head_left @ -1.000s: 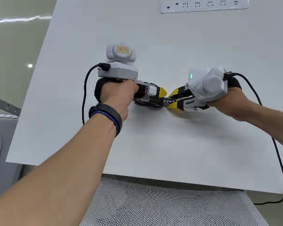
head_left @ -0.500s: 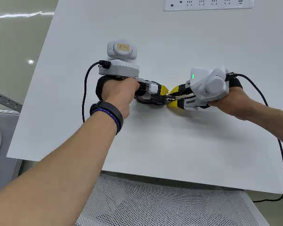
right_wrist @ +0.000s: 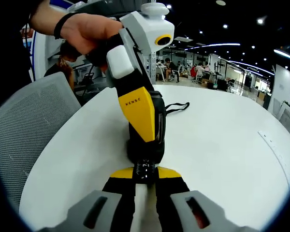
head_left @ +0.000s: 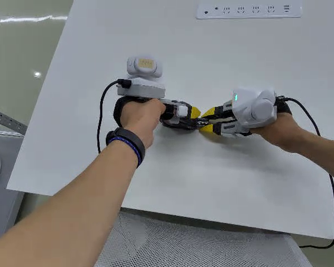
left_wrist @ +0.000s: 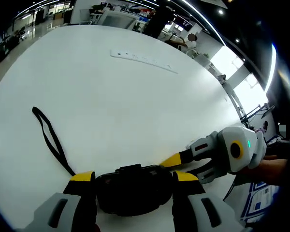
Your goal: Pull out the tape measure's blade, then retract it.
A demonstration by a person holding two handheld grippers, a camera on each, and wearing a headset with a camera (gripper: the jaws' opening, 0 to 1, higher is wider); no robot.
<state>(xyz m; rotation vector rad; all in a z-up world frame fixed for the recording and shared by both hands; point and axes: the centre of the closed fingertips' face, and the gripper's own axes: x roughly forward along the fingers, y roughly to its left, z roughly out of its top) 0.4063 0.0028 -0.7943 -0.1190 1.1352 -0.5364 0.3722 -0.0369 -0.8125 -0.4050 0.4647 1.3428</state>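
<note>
A black tape measure [head_left: 181,121] lies on the white table [head_left: 222,55] between the two grippers. My left gripper [left_wrist: 133,178] is shut on its case [left_wrist: 130,195], one yellow-tipped finger on each side. Its black wrist strap [left_wrist: 50,140] trails across the table. In the right gripper view the case [right_wrist: 152,133] stands straight ahead, with the left gripper's yellow finger [right_wrist: 137,111] pressed on its side. My right gripper [right_wrist: 145,175] is shut on the blade's end hook [right_wrist: 145,168] right at the case's mouth. Hardly any blade shows between hook and case. In the head view the right gripper [head_left: 203,124] meets the case from the right.
A white power strip [head_left: 247,10] lies at the table's far edge, also seen in the left gripper view [left_wrist: 142,59]. Black cables run from both grippers. A grey mesh chair [head_left: 200,245] stands at the near edge. Bare table surrounds the grippers.
The head camera has shifted a little. Both grippers keep the same hold on the tape measure; the right one has edged slightly to the right.
</note>
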